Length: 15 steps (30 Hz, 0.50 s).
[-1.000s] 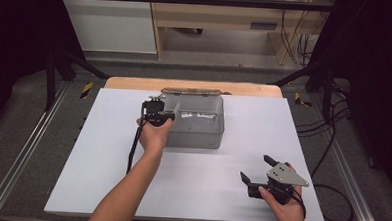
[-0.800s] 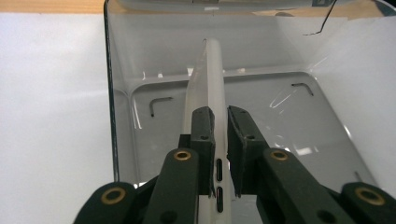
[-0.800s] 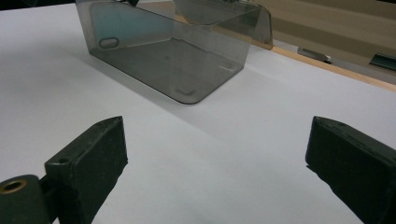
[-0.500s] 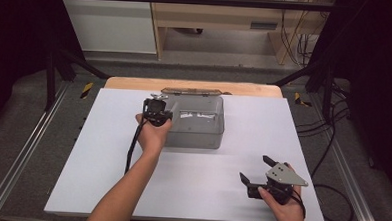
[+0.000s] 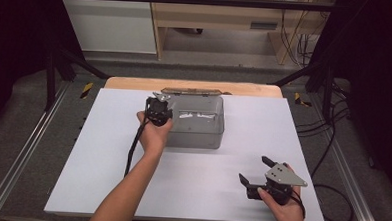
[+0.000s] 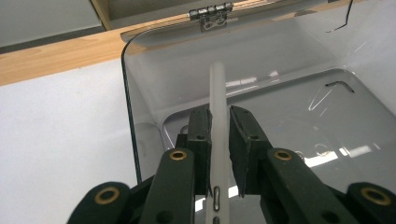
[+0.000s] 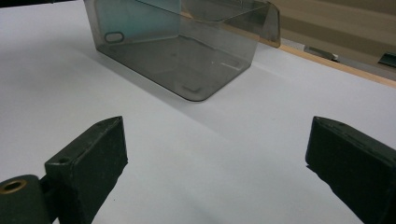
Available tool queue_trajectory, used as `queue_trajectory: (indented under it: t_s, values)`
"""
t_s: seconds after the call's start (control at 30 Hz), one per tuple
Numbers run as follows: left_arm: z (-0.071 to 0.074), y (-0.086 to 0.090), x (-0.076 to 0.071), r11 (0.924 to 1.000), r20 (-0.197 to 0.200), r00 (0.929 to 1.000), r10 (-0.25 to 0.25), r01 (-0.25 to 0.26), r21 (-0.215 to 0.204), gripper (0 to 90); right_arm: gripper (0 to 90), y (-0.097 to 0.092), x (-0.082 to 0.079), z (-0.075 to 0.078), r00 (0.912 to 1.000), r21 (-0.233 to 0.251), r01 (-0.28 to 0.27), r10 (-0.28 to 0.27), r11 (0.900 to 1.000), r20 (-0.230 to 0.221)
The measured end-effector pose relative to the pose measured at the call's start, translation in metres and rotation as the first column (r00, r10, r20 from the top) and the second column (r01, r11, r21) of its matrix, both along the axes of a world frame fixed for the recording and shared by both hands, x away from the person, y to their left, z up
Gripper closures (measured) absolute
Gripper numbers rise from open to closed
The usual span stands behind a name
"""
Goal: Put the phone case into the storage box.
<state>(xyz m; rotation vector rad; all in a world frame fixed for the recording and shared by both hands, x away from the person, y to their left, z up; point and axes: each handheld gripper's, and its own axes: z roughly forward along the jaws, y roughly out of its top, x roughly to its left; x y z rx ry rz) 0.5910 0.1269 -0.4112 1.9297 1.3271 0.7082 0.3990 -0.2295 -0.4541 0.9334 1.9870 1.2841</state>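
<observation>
My left gripper (image 6: 218,140) is clamped on a thin white stick (image 6: 218,107) — a stiff, light, smooth rod, I'd judge (so apt to slide if pinched loosely). I hold it low on its shaft, its upper end rising over the open clear plastic box (image 5: 196,121) at the far middle of the white table (image 5: 82,150). My right gripper (image 5: 254,174) rests near the front right edge, jaws spread wide, holding nothing.

left gripper (image 5: 158,109): jaws clamped | right gripper (image 5: 259,172): jaws spread wide
</observation>
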Motion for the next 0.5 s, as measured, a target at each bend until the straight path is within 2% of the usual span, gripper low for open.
queue_trajectory:
  t_s: [0.17,0.27,0.5]
  values:
    - [-0.0004,-0.0011,0.0002,0.9998,0.001,1.0,0.009,-0.009,0.018,80.1,5.9,0.0,-0.0002,-0.0002,1.0,-0.001,-0.003,0.003,1.0,-0.002]
    - [0.0001,-0.0003,0.0002,0.9999,-0.002,0.9999,0.015,-0.015,0.007,80.3,6.0,-0.0001,-0.0003,-0.0003,1.0,-0.001,-0.003,0.003,1.0,-0.002]
    - [-0.0005,-0.0022,-0.0005,0.9993,0.014,0.9996,0.026,-0.027,0.028,80.4,6.3,0.0004,-0.0008,-0.0004,0.9999,-0.002,-0.01,0.01,0.9999,-0.005]
